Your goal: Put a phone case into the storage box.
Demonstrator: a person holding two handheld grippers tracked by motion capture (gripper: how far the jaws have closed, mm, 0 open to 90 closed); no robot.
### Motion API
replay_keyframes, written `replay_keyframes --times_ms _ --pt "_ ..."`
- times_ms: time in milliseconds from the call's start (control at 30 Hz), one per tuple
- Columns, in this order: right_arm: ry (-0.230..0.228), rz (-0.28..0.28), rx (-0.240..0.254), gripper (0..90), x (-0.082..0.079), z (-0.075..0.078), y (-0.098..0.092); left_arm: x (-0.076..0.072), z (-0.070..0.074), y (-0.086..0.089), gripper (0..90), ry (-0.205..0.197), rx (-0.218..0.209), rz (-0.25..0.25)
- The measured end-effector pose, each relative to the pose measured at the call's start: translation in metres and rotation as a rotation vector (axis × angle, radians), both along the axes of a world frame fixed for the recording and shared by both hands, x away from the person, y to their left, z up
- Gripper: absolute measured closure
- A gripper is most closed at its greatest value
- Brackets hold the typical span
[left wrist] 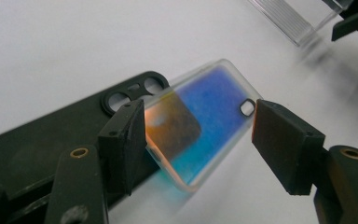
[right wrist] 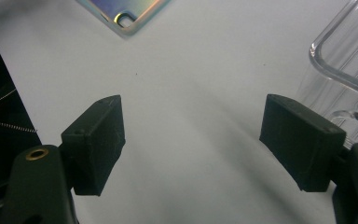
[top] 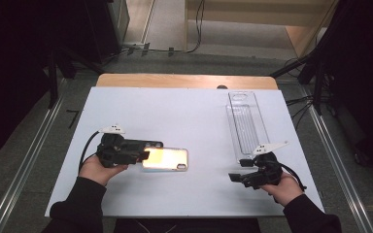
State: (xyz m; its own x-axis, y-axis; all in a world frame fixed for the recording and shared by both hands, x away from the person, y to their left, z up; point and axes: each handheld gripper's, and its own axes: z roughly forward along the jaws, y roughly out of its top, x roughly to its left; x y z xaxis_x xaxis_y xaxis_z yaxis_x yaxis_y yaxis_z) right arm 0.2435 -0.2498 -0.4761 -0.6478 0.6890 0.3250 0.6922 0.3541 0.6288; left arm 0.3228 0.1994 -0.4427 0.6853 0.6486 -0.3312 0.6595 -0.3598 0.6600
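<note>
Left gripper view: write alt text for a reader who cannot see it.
A shiny blue-and-orange phone case lies between the left gripper's two open black jaws, overlapping a black phone case on a white table. A clear plastic tray lies at the top right.

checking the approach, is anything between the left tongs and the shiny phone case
Nothing visible. The iridescent phone case already lies between the left tongs' open jaws, its edge by one pad, overlapping a black phone case beside it.
</note>
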Motion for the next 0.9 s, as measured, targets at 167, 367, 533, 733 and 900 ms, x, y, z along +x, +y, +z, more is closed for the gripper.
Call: replay_keyframes --times_ms 167,367,533,733,900 --pt "0.001 0.004 0.002 20.3 0.000 0.000 0.001 0.010 -0.002 -0.003 48.8 0.011 0.018 0.021" --pt "-0.007 0.009 0.003 20.3 -0.001 0.001 0.000 0.020 -0.004 -0.007 65.5 0.043 0.025 0.041" --pt "-0.009 0.004 0.007 20.3 -0.003 0.002 -0.001 0.029 -0.007 -0.014 90.0 0.047 0.028 -0.027" --pt "-0.007 0.000 0.001 20.3 -0.003 0.002 -0.002 0.046 -0.017 -0.021 90.0 0.044 0.072 -0.038" --pt "-0.006 -0.004 -0.003 20.3 -0.003 0.002 -0.002 0.051 -0.024 -0.021 90.0 0.037 0.113 -0.025"
